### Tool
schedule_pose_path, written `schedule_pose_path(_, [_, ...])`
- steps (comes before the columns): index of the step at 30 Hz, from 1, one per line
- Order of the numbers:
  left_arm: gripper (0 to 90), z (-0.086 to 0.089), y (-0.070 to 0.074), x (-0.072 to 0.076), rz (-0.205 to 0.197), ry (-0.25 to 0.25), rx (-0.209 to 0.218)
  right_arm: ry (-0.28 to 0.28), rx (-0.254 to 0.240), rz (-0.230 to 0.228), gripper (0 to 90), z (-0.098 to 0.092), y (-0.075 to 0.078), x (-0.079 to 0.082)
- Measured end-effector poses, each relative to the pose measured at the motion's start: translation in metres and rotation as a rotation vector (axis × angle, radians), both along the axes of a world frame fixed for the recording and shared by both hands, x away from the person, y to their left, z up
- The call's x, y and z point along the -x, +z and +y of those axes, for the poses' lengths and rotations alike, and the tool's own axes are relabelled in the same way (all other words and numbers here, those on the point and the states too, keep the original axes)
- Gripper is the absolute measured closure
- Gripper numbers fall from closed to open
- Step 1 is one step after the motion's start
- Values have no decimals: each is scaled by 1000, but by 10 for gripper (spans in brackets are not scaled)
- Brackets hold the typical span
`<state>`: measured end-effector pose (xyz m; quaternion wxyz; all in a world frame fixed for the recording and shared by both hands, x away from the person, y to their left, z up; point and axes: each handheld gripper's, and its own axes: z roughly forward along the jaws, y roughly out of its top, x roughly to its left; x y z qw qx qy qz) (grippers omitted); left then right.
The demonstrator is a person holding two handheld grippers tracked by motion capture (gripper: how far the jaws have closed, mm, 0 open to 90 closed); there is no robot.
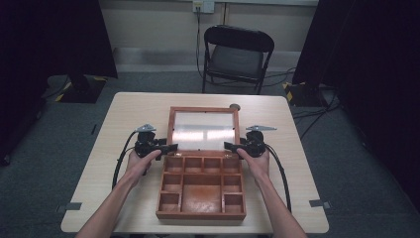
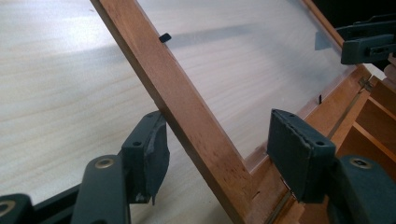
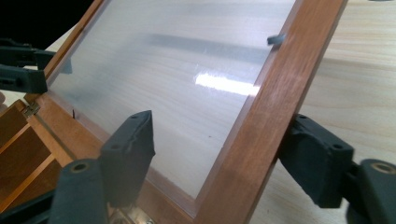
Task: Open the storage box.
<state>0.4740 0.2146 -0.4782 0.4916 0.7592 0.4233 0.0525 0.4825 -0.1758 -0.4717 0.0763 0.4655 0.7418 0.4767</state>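
Both grippers, left gripper (image 1: 172,147) and right gripper (image 1: 229,146), straddle the side rails of the wooden box's (image 1: 201,214) glass-paned lid (image 1: 204,131), jaws wide; likely lid-handling is the step; next, both must close evenly.

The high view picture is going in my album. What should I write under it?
Two hands hold a left claw and a right claw at the open lid of a wooden box on a table.

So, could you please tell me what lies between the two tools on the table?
The open lid of the wooden box, its clear panel in a wood frame, lies between the left tool and right tool in the high view.
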Motion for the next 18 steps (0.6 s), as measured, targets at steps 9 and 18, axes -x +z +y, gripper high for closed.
schedule_pose_path(9, [375,1,-4,-2,37,13,31,4,22,21,220,2,-3,0])
schedule_pose_path(18, [360,1,-7,-3,60,24,50,1,14,44,208,3,-7,-2])
